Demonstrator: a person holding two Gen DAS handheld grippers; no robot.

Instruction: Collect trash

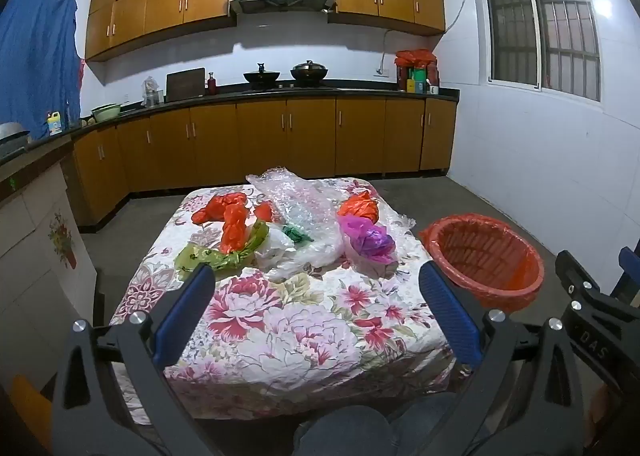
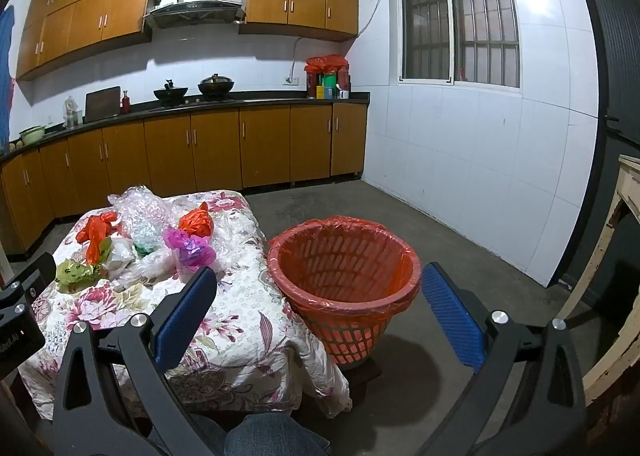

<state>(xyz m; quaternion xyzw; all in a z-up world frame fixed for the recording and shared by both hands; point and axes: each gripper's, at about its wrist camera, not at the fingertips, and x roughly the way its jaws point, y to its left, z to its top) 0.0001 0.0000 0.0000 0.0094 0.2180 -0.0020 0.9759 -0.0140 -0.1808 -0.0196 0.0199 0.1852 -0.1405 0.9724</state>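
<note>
Orange basket [image 1: 486, 256] base hidden behind right tool [image 1: 592, 296]; left view

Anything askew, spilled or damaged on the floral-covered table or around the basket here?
Nothing spilled. Crumpled plastic bags, like the purple one, lie among clear bubble wrap on the table. The red-lined orange basket stands upright beside it, empty as far as visible.

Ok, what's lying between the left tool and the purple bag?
Nothing but bare floral tablecloth, as the left wrist view shows. The open left tool hangs short of the purple bag.
</note>
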